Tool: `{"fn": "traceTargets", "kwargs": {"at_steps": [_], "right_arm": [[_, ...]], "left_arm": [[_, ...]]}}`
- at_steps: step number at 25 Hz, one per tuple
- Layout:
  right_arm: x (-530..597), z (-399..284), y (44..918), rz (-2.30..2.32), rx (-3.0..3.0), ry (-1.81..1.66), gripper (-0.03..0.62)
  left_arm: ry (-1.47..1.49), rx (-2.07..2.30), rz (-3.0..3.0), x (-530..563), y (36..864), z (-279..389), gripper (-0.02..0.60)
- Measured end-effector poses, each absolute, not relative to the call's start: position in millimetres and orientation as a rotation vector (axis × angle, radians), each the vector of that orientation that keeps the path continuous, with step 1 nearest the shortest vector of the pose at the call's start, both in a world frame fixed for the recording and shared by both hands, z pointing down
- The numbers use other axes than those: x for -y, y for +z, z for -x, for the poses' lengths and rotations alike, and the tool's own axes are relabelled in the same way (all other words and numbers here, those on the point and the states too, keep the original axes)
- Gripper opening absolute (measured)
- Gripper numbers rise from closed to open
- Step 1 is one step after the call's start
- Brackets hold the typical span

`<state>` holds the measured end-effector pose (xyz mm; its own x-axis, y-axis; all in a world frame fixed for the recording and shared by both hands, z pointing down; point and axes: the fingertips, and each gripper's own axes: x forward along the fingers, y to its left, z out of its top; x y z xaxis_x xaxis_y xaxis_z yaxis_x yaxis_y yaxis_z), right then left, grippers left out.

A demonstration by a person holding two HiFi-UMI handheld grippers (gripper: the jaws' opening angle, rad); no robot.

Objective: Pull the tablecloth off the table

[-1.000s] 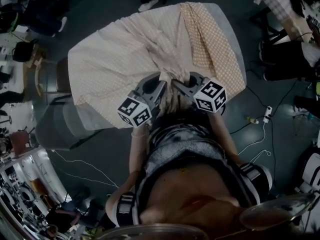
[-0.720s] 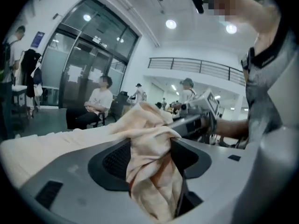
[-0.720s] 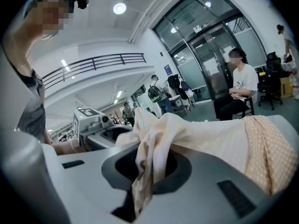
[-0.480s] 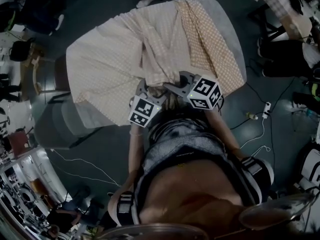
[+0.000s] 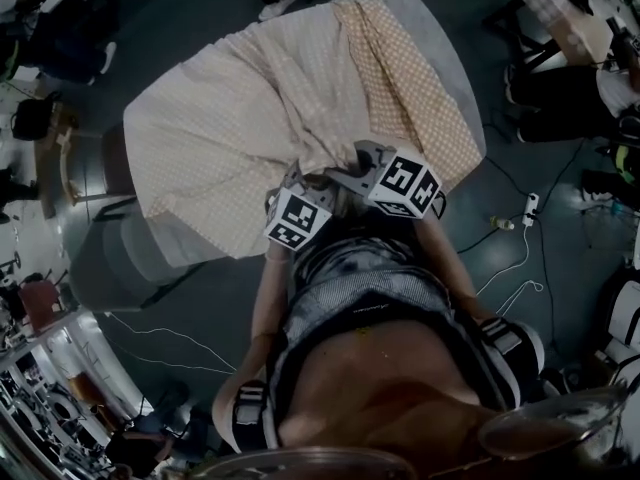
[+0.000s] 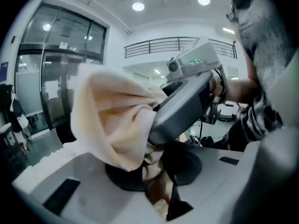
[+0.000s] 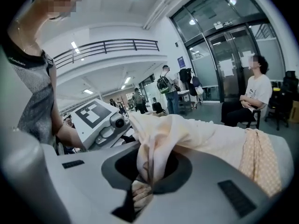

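Note:
A cream checked tablecloth [image 5: 230,118] lies rumpled over the grey table [image 5: 452,53], gathered into a bunch at the near edge in front of the person. My left gripper [image 5: 312,180] is at that bunch. Its jaws are closing, with a thick fold of cloth [image 6: 112,120] running down between them [image 6: 156,169]. My right gripper [image 5: 347,173] is close beside it, shut on another fold of cloth [image 7: 187,134] that drops into its jaws [image 7: 145,178]. Each gripper's grey body shows in the other's view, the right gripper [image 6: 187,97] and the left gripper [image 7: 100,118].
A grey bench [image 5: 120,258] stands by the table's left side. A power strip [image 5: 530,208] and cables lie on the floor at the right. Seated people [image 7: 252,97] are on the right, and someone's feet [image 5: 275,8] are at the far end.
Both grippers have drawn closer together and a little toward the person. The cloth bunch has followed, baring more grey table at the far right corner.

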<state>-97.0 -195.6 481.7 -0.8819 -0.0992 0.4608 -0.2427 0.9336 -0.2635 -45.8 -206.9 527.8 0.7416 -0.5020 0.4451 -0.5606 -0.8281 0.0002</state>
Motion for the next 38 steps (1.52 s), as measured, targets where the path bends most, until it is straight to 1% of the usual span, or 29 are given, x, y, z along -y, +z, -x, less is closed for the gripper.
{"fn": "traceTargets", "kwargs": {"at_steps": [2, 4, 10, 12, 14, 19, 30, 33, 36, 37, 38], "right_arm": [[194.8, 94.3, 481.4, -0.241, 2.644, 0.443, 0.084], [195.5, 88.8, 478.5, -0.246, 2.665, 0.473, 0.092], [191.1, 63.4, 470.9, -0.215, 2.729, 0.549, 0.231], [190.3, 50.1, 466.6, -0.203, 2.760, 0.577, 0.260], [196.1, 32.4, 461.0, -0.232, 2.802, 0.625, 0.276], [216.5, -9.6, 499.7, -0.397, 2.639, 0.563, 0.276], [226.1, -39.7, 652.0, -0.379, 2.134, 0.346, 0.282], [233.2, -31.5, 679.2, -0.406, 2.123, 0.353, 0.284], [236.9, -6.5, 680.4, -0.423, 2.198, 0.377, 0.276], [237.4, 1.5, 677.8, -0.426, 2.225, 0.379, 0.220], [238.5, 8.7, 673.6, -0.436, 2.258, 0.384, 0.141]], "left_arm": [[0.557, 0.844, -2.761, 207.2, 525.9, 45.4, 0.063], [0.477, 0.839, -2.718, 207.1, 524.3, 45.3, 0.054], [0.344, 0.860, -2.643, 203.0, 525.3, 49.5, 0.051], [0.305, 0.891, -2.614, 203.6, 525.1, 54.1, 0.049], [0.276, 0.921, -2.578, 205.1, 523.4, 60.8, 0.049], [0.249, 0.955, -2.560, 200.4, 519.3, 69.6, 0.049], [0.230, 1.024, -2.542, 193.4, 512.9, 70.7, 0.049], [0.215, 1.016, -2.536, 191.9, 514.0, 65.8, 0.049], [0.201, 1.022, -2.526, 191.9, 513.5, 66.7, 0.049], [0.196, 1.027, -2.522, 192.0, 513.0, 67.9, 0.049], [0.192, 1.032, -2.518, 191.9, 512.7, 69.1, 0.049]]}}
